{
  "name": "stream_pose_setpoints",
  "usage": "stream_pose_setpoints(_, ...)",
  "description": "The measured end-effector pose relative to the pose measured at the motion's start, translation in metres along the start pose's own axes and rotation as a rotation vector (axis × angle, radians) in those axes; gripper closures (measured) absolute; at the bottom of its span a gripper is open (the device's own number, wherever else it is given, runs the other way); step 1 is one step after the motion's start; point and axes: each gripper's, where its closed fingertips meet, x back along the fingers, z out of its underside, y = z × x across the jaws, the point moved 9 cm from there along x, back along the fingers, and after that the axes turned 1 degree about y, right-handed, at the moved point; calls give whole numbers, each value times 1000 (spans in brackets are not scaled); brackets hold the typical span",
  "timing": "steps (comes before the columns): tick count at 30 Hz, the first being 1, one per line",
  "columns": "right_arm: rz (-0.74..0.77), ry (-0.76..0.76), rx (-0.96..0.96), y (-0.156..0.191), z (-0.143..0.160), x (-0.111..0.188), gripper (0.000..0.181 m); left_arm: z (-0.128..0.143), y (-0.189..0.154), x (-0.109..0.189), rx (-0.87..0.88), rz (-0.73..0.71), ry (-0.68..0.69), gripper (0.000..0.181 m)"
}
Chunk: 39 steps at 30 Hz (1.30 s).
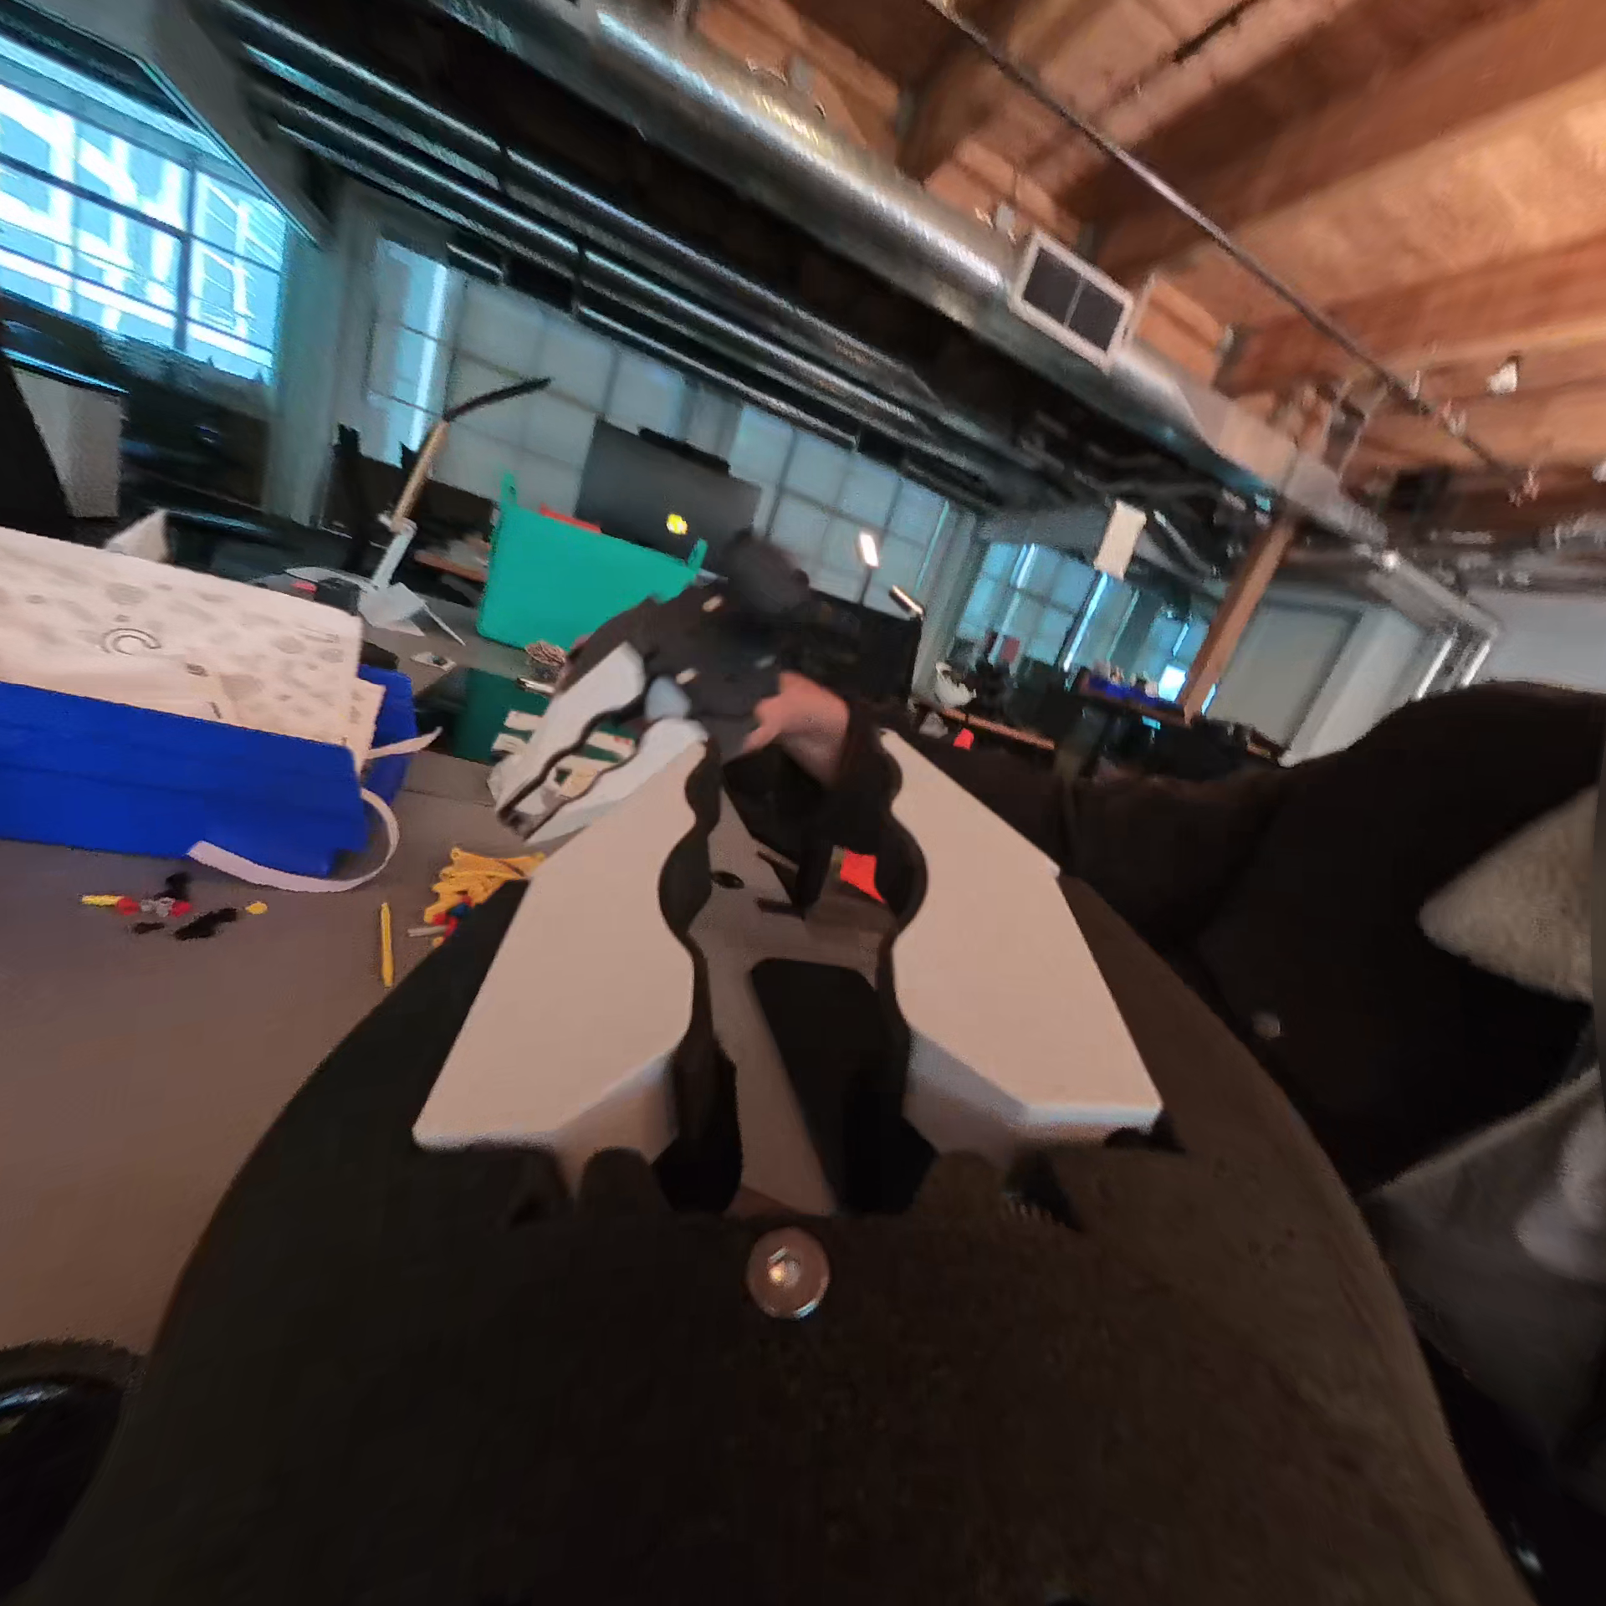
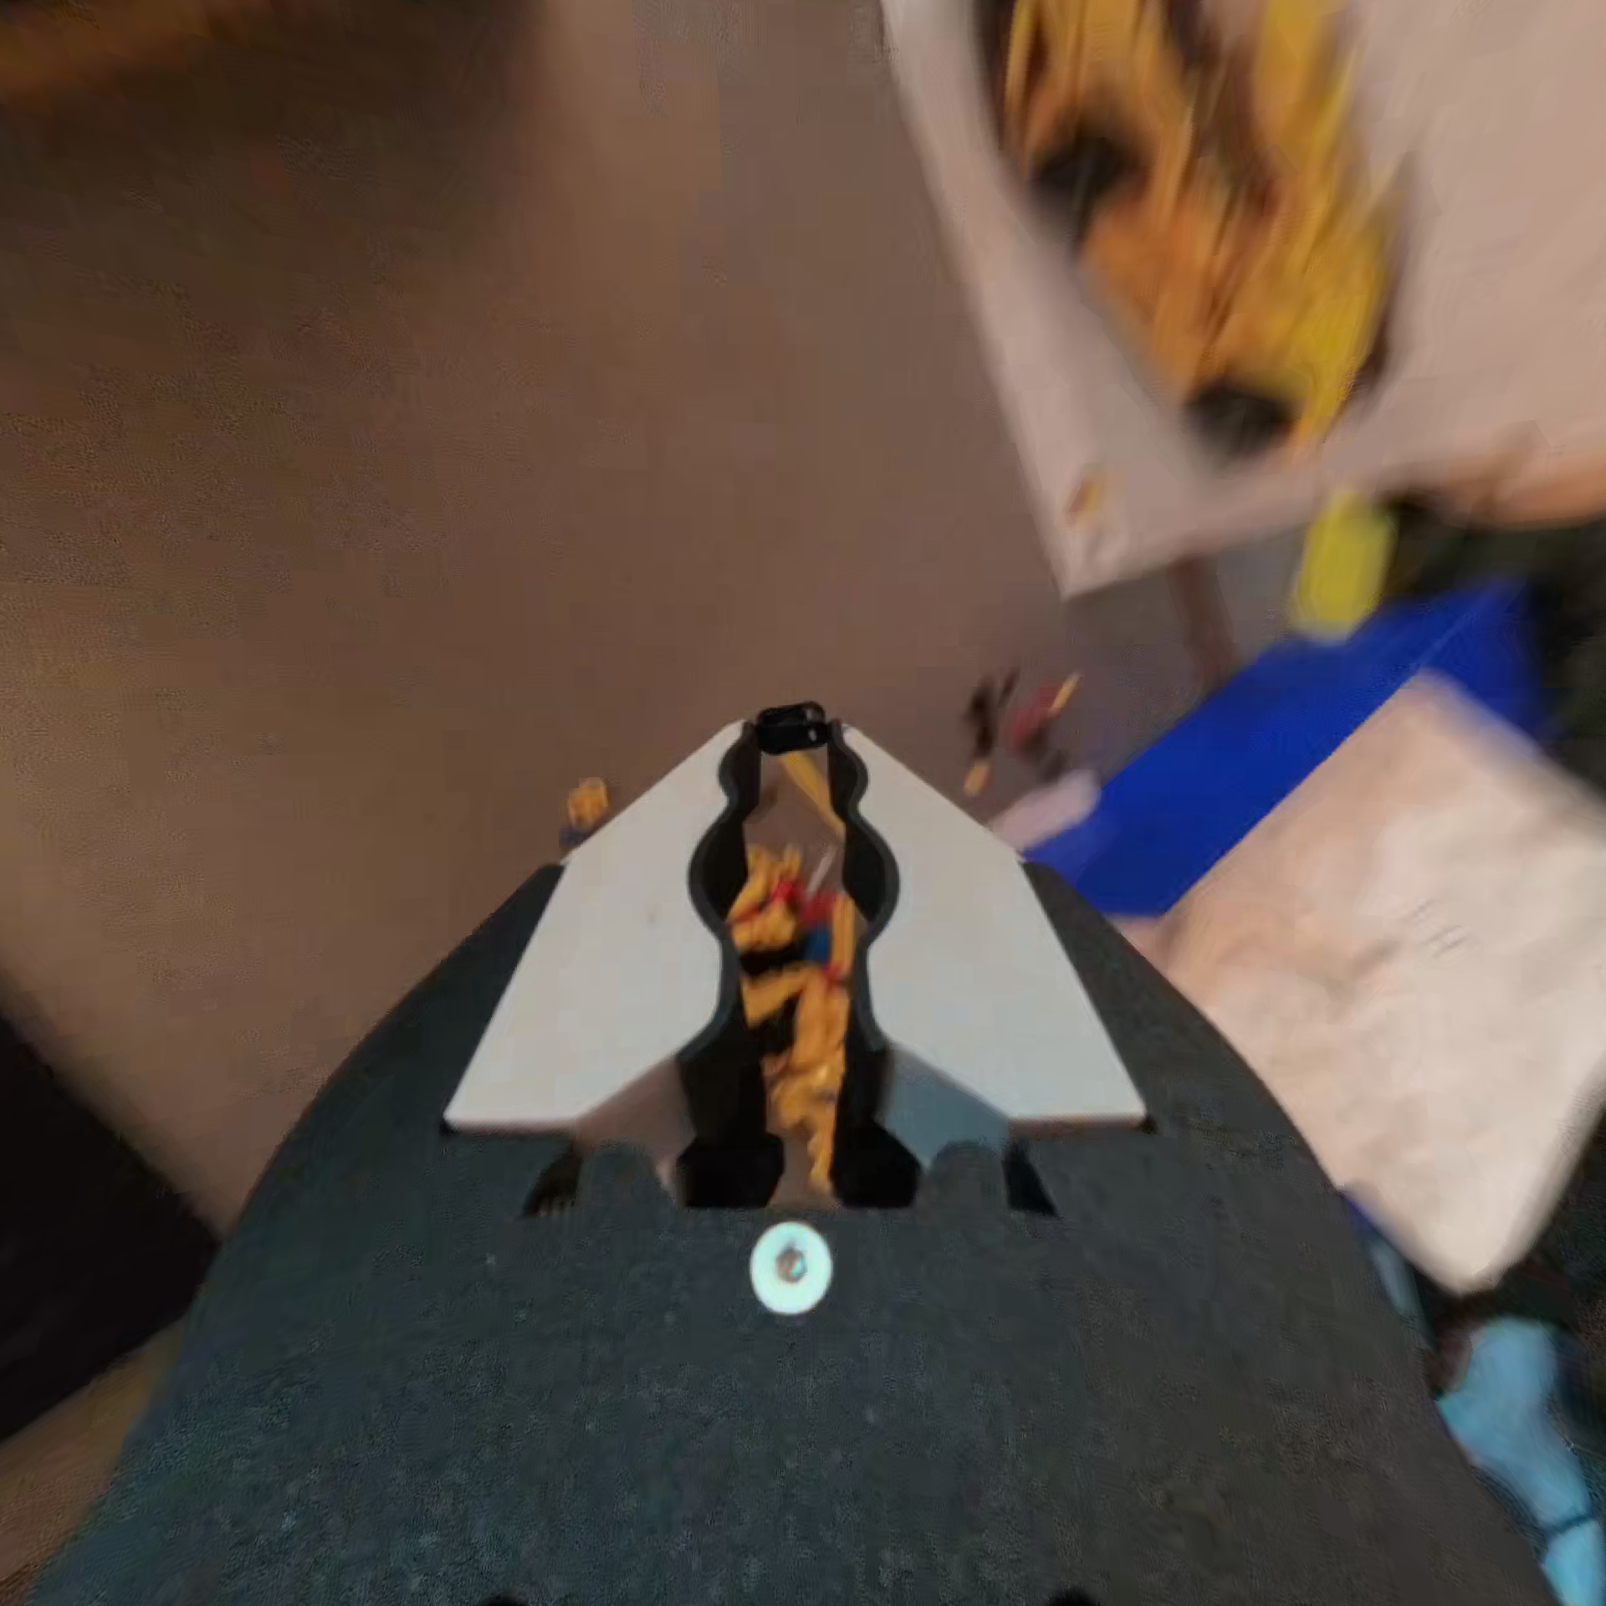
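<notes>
My right gripper (image 2: 789,739) is shut on a small black piece (image 2: 789,726), pinched at the very tips of its pads above the brown table (image 2: 434,434). A pile of yellow pieces (image 2: 786,965) with a few red and blue ones shows below, through the gap between the fingers. My left gripper (image 1: 786,756) is open, and I see nothing pressed between its pads. It points at the right gripper (image 1: 521,808), which a hand (image 1: 808,713) holds just beyond its tips. The yellow pile (image 1: 478,878) lies on the table below that gripper. Both views are blurred.
A blue bin topped with a white printed sheet (image 1: 174,773) stands at the left and also shows in the right wrist view (image 2: 1304,739). Small red, black and yellow pieces (image 1: 165,908) lie before it. A white sheet with a yellow picture (image 2: 1217,261) lies beyond. A dark sleeve (image 1: 1304,869) fills the right. Tip to tip, the grippers are about 25 centimeters apart.
</notes>
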Motion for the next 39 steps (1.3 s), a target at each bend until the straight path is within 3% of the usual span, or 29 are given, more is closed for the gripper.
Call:
stream_pose_setpoints(2, -96, 148, -187, -15, 53, -28, 167, 0, 4, 2, 7, -12, -18, 151)
stream_pose_setpoints(4, -77, 205, -230, -17, 82, -39, 167, 1, 4, 2, -5, -20, -10, 152)
stream_pose_setpoints(9, -6, 299, -190, -14, 109, -51, 167, 9, 4, -5, -39, -29, 43, 152)
stream_pose_setpoints(13, 9, 291, -202, -19, 109, -50, 166, 16, 4, -12, -47, -24, 100, 153)
stream_pose_setpoints(18, 90, 80, -340, -30, 72, -16, 151, 19, 3, -15, -75, -36, 137, 153)
stream_pose_setpoints(22, 104, -56, -412, -13, 38, -4, 143, 18, 3, -14, -84, -54, 126, 153)
stream_pose_setpoints(24, -67, -322, -516, 6, 9, -6, 141, 16, 4, -13, -84, -63, 118, 153)
stream_pose_setpoints(26, -359, -687, -647, 31, -26, -6, 137, 15, 5, -11, -87, -79, 111, 153)
stream_pose_setpoints(28, -588, -1039, -615, 59, -51, -7, 126, 14, 5, -9, -90, -88, 101, 153)
stream_pose_setpoints(30, -665, -1204, -543, 84, -58, -14, 146, 14, 5, -7, -88, -98, 99, 153)
stream_pose_setpoints(32, -726, -1148, -477, 103, -69, -13, 124, 12, 5, -5, -99, -121, 98, 153)
stream_pose_setpoints(34, -733, -1091, -286, 119, -73, -10, 157, 8, 3, -6, -114, -145, 94, 153)
stream_pose_setpoints(36, -742, -1098, -265, 129, -74, -15, 156, 4, -3, -10, -137, -157, 102, 153)
stream_pose_setpoints(39, -924, -1008, -177, 151, -80, -16, 147, 0, -22, -19, -219, -176, 149, 153)
